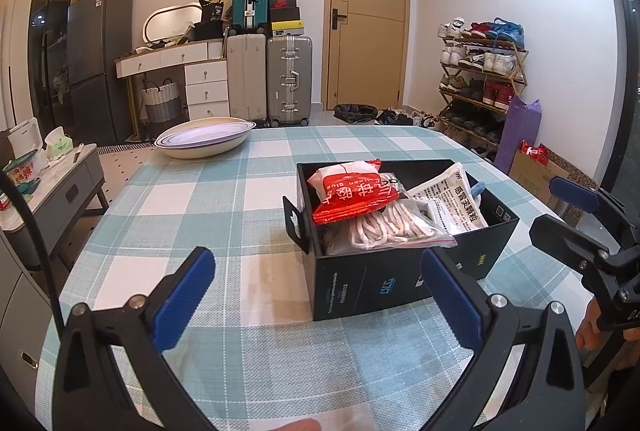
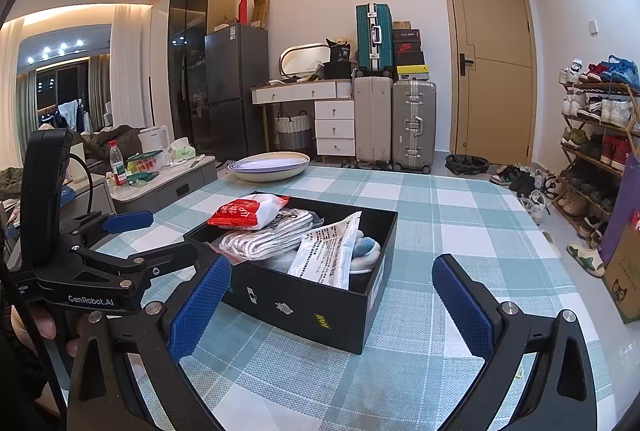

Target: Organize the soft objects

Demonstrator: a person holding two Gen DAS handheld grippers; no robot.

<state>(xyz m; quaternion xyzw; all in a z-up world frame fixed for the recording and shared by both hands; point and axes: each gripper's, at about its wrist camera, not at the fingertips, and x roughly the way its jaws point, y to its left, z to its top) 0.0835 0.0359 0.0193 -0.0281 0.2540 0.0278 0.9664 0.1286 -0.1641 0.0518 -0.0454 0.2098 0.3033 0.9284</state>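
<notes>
here both claws are hovering wide open and empty: the left gripper (image 1: 316, 295) and right gripper (image 2: 332, 303) are facing the black box (image 2: 304, 307) just ahead, soft packets lying inside. the red packet (image 1: 352, 191) is perching on top, so a nudge might tip it out.

White lettering "GenRobot.AI" stands on the black body of the left gripper (image 2: 120, 231). The red-and-white packet (image 1: 352, 191) in the black box (image 1: 400, 283) carries "een glue" beside large Chinese characters. Behind the box, a dark bag (image 2: 343, 51) shows "36".
</notes>
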